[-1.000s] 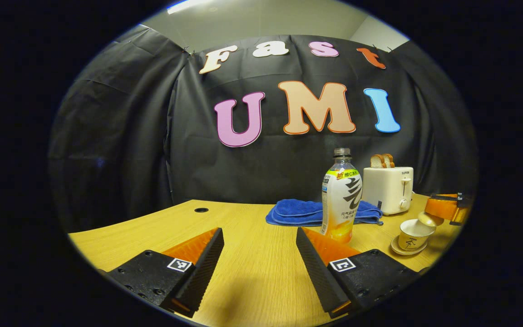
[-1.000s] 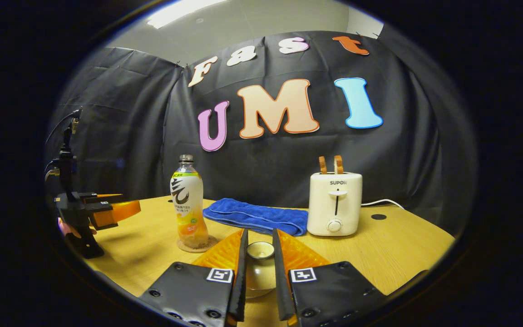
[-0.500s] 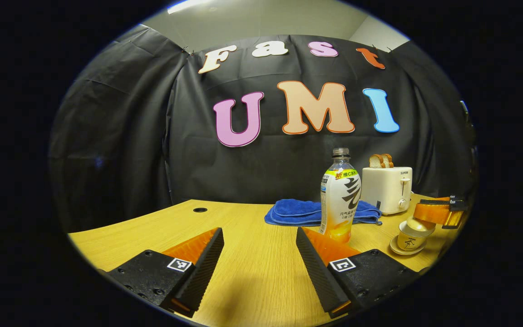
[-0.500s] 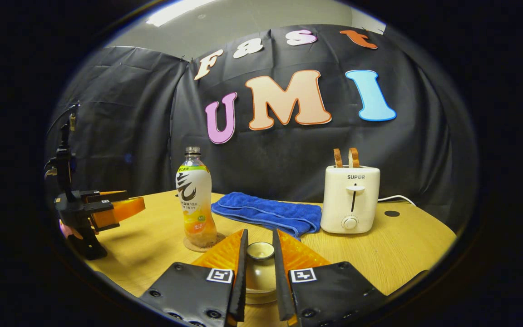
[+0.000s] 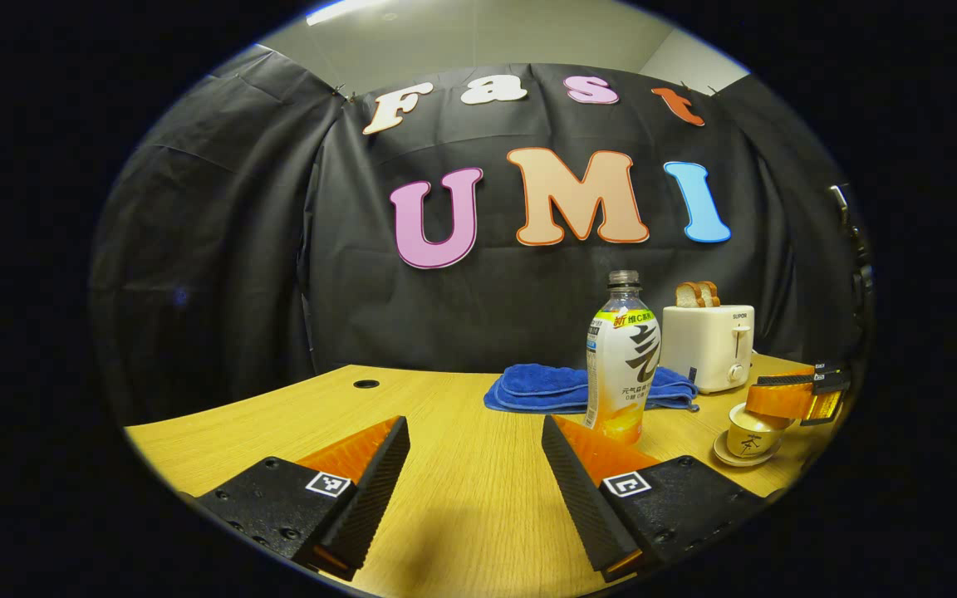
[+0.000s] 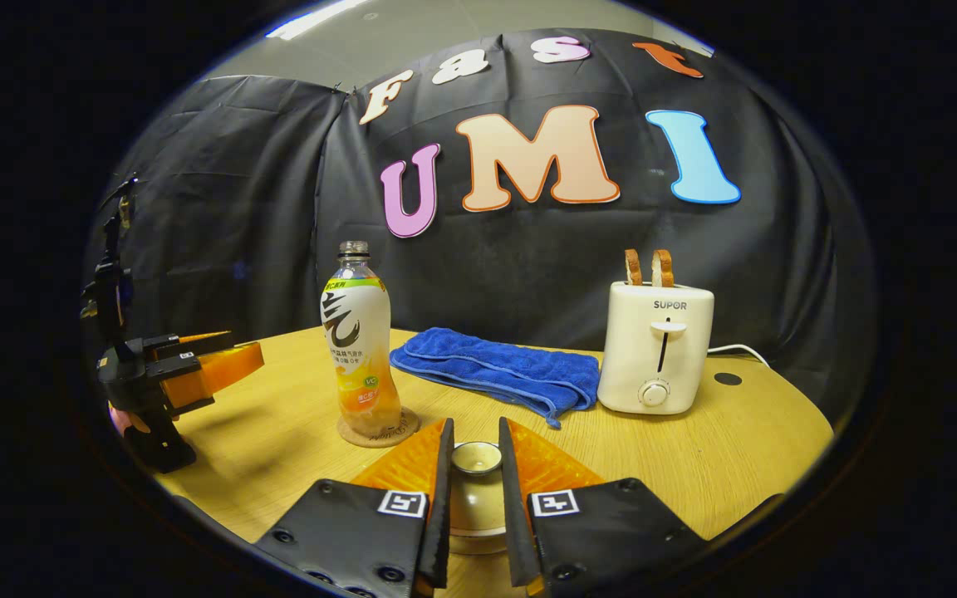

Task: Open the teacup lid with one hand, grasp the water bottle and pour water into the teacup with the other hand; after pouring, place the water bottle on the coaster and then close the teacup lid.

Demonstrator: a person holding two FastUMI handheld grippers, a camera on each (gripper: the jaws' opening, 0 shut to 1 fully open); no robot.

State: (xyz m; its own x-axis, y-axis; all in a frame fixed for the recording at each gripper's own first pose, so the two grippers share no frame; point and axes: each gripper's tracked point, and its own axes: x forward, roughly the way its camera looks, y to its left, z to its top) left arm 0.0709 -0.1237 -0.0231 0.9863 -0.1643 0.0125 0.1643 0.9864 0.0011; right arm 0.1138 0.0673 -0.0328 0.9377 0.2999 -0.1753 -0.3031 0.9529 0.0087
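The water bottle, uncapped with orange drink in its base, stands on the wooden table to the right of my open left gripper, which holds nothing. In the right gripper view the bottle rests on a round cork coaster. My right gripper is shut on the knob of the teacup lid. From the left gripper view, the right gripper sits low over the white teacup on its saucer, and it hides the lid there.
A folded blue towel lies behind the bottle. A white toaster with two bread slices stands at the back right, its cord trailing off. The left gripper and the hand holding it hover at the table's left edge.
The right gripper has sunk with the lid, from just above the teacup down onto its rim. The left gripper has stayed still and open.
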